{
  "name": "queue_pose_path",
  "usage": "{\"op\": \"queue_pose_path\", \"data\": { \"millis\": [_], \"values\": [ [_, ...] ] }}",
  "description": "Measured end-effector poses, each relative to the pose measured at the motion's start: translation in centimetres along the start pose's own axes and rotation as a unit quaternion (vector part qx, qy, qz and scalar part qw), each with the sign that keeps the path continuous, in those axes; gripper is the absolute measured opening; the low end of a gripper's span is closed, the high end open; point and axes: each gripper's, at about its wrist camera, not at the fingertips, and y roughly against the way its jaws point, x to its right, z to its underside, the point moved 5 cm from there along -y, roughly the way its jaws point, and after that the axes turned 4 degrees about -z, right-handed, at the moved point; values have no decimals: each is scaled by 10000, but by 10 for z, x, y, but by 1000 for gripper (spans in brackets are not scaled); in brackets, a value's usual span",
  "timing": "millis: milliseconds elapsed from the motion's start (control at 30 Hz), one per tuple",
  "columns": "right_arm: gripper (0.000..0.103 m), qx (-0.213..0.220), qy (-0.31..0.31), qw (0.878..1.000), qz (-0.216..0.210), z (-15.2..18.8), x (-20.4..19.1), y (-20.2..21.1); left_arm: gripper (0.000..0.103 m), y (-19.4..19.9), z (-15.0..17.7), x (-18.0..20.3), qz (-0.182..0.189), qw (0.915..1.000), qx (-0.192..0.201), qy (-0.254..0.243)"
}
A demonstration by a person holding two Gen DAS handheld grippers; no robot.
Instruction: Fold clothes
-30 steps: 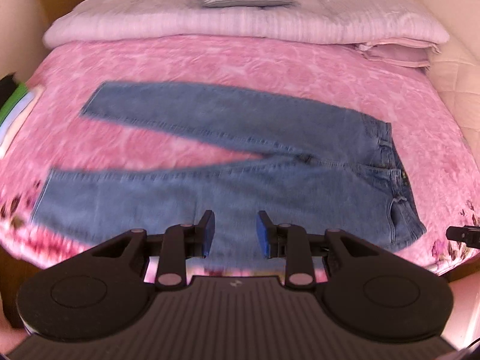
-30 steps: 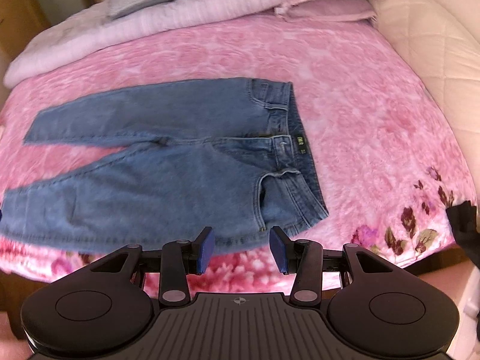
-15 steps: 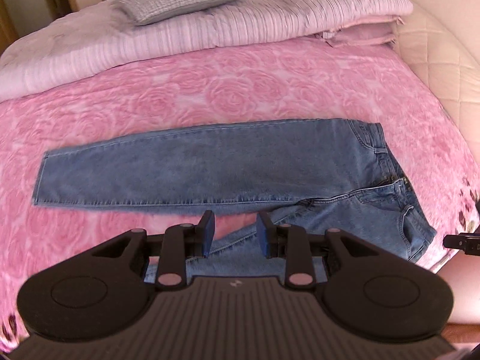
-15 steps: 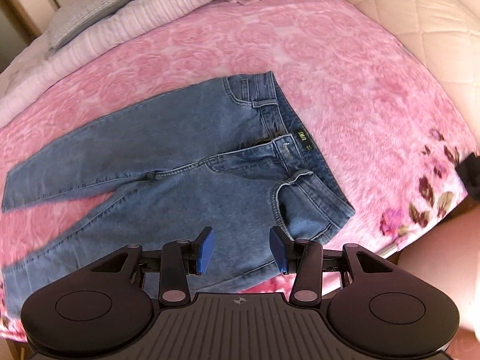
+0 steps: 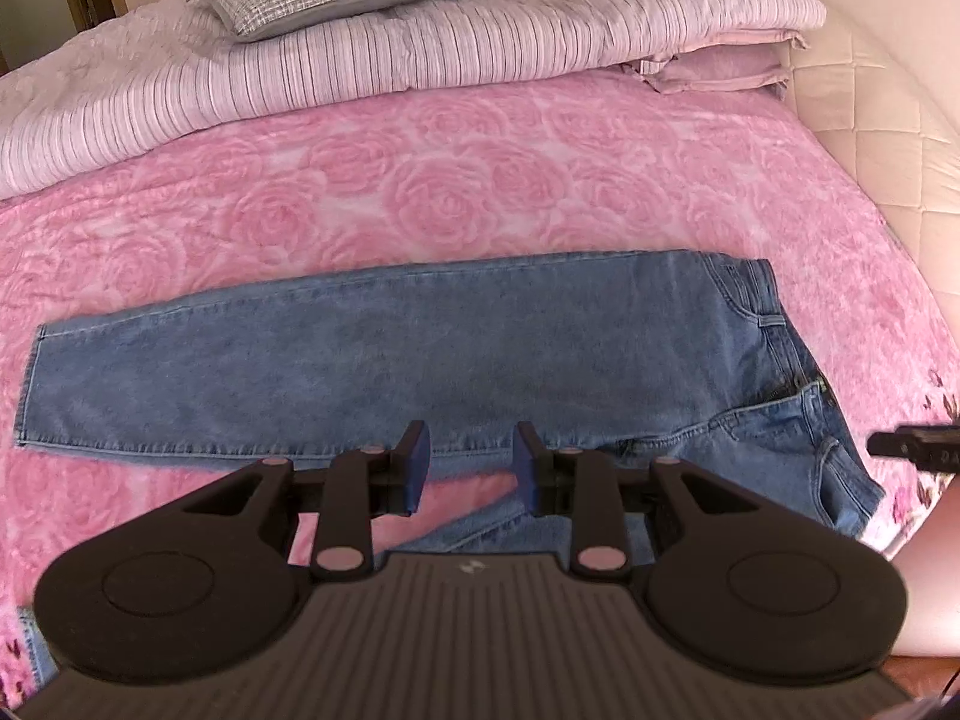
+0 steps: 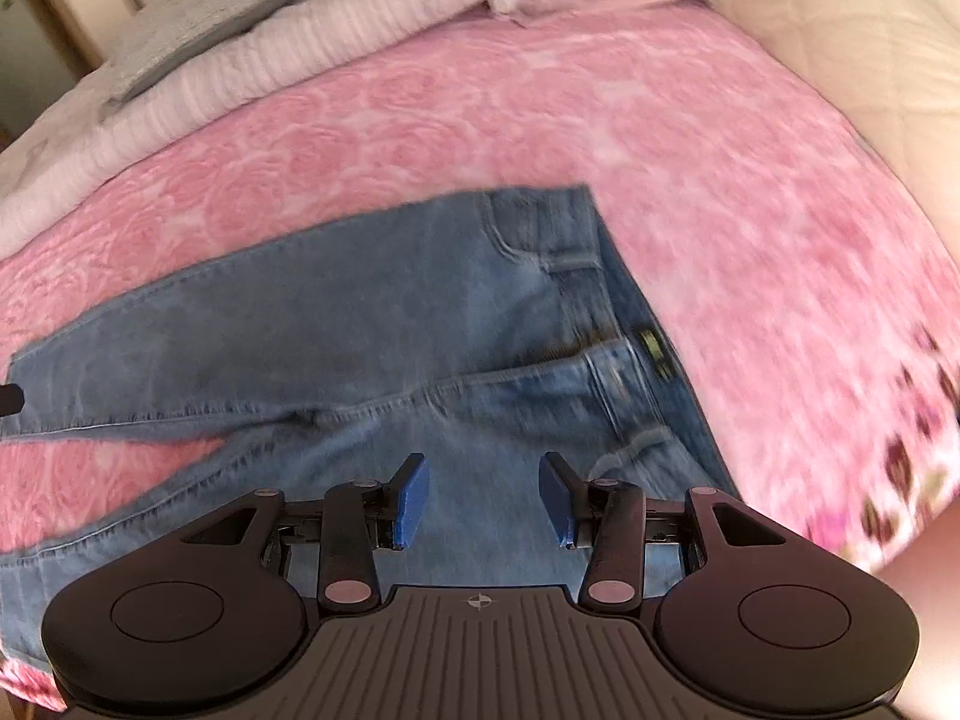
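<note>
A pair of blue jeans (image 5: pixel 480 354) is spread flat on the pink rose-patterned bedspread (image 5: pixel 468 180), legs apart. Both grippers are held angled steeply down over its near edge — the left gripper (image 5: pixel 470 459) above the gap between the legs, the right gripper (image 6: pixel 483 495) above the seat. Their jaws are parted, with nothing gripped.

Denim jeans (image 5: pixel 420 348), plush blanket (image 5: pixel 456 192)

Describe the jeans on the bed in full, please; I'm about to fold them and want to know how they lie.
The jeans are mid-blue washed denim, spread flat and unfolded on the pink rose-patterned bedspread. The legs run to the left and splay apart, showing a wedge of pink between them; the waistband lies to the right with belt loops, a small dark label and a front pocket. The near leg reaches towards the bed's front edge. Only the bedspread touches them: both grippers hover above with jaws open and empty.
</note>
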Motion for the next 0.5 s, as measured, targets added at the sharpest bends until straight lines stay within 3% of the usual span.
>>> {"op": "queue_pose_path", "data": {
  "millis": [333, 500],
  "values": [
    [45, -12, 1115, 9917, -634, -63, 32, -94, 26, -87, 2, 14, -188, 9998, -53, 98],
    [45, -173, 1684, 9820, -838, -96, 57, -141, 26, -137, -15, 15, -148, 9997, 77, -150]
  ]
}}
